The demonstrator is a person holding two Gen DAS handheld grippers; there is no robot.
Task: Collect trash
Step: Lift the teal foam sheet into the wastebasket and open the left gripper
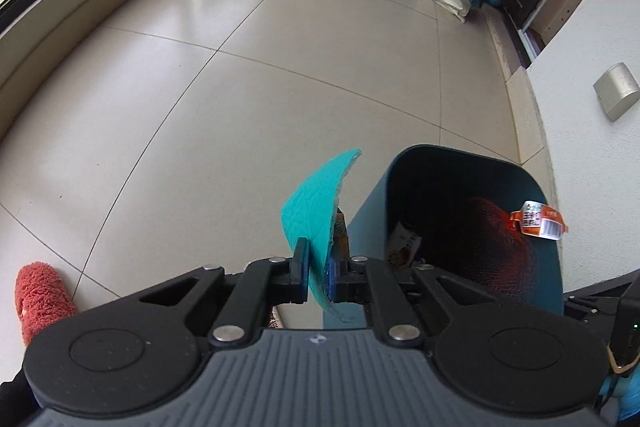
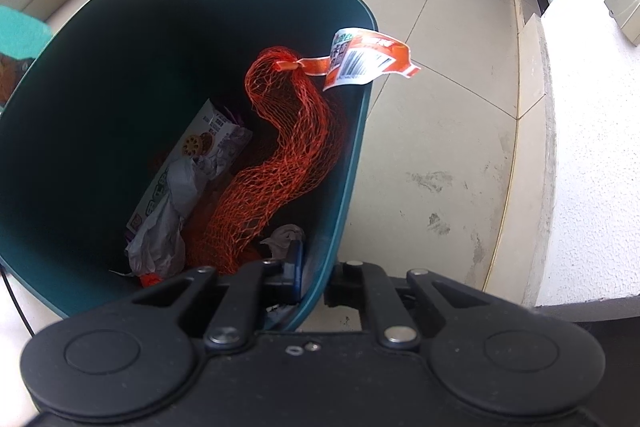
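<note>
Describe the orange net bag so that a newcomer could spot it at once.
Find the dark teal bin gripped at its rim by the right claw. Inside, beside a printed carton, the orange net bag climbs the wall; only it carries a barcode tag over the rim.

Teal wrapper (image 1: 316,203) upright beside dark teal bin (image 2: 352,163); orange net bag (image 2: 280,163) draped inside over rim.

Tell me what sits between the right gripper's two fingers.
In the right wrist view, the right gripper is clamped on the teal bin's wall: one finger inside by the orange net bag, one outside.
</note>
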